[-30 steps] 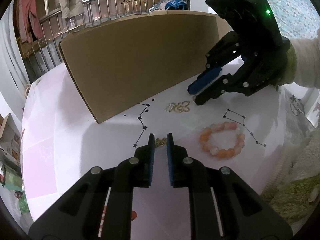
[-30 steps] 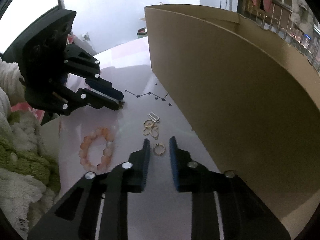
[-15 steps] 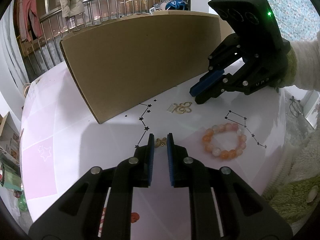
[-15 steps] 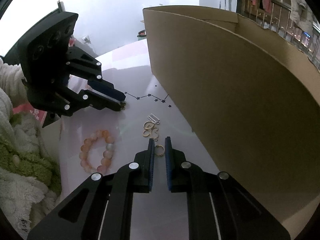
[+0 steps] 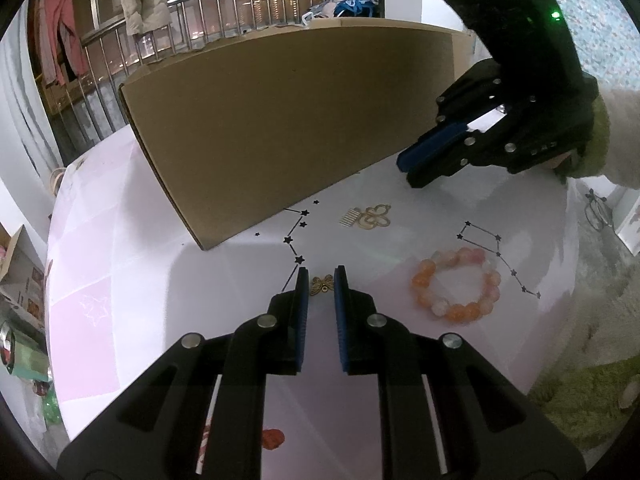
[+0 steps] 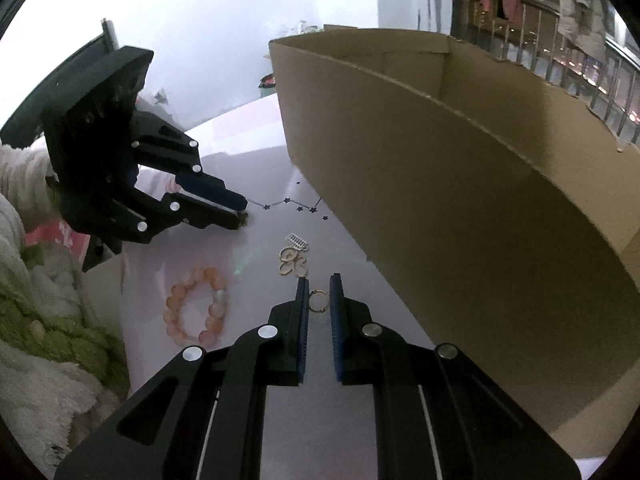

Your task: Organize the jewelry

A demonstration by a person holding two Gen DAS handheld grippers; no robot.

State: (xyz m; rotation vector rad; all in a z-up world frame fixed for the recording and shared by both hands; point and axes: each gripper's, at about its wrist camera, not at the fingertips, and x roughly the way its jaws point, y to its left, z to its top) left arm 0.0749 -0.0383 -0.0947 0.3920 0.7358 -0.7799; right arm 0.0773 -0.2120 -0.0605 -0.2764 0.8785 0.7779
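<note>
A small gold butterfly charm (image 5: 322,285) sits between the blue pads of my left gripper (image 5: 321,276), which is shut on it just above the white table (image 5: 120,280). A thin gold ring (image 6: 319,301) is pinched in my right gripper (image 6: 319,286), also shut. In the left wrist view the right gripper (image 5: 406,170) hovers at the upper right, beside the cardboard box (image 5: 280,120). In the right wrist view the left gripper (image 6: 239,216) is low at the left. An orange bead bracelet (image 5: 456,284) and a gold clover hair comb (image 5: 370,216) lie loose between them.
The tall open cardboard box (image 6: 460,200) fills the far side of the table. A green and white fluffy blanket (image 6: 48,320) lies along the table's near edge. Black constellation prints (image 5: 298,240) mark the tabletop. A railing with hanging clothes (image 5: 224,4) stands behind.
The right gripper's jaws have narrowed onto the gold ring, and it has drawn up and away from the gold comb. The left gripper has stayed put with the butterfly charm between its pads.
</note>
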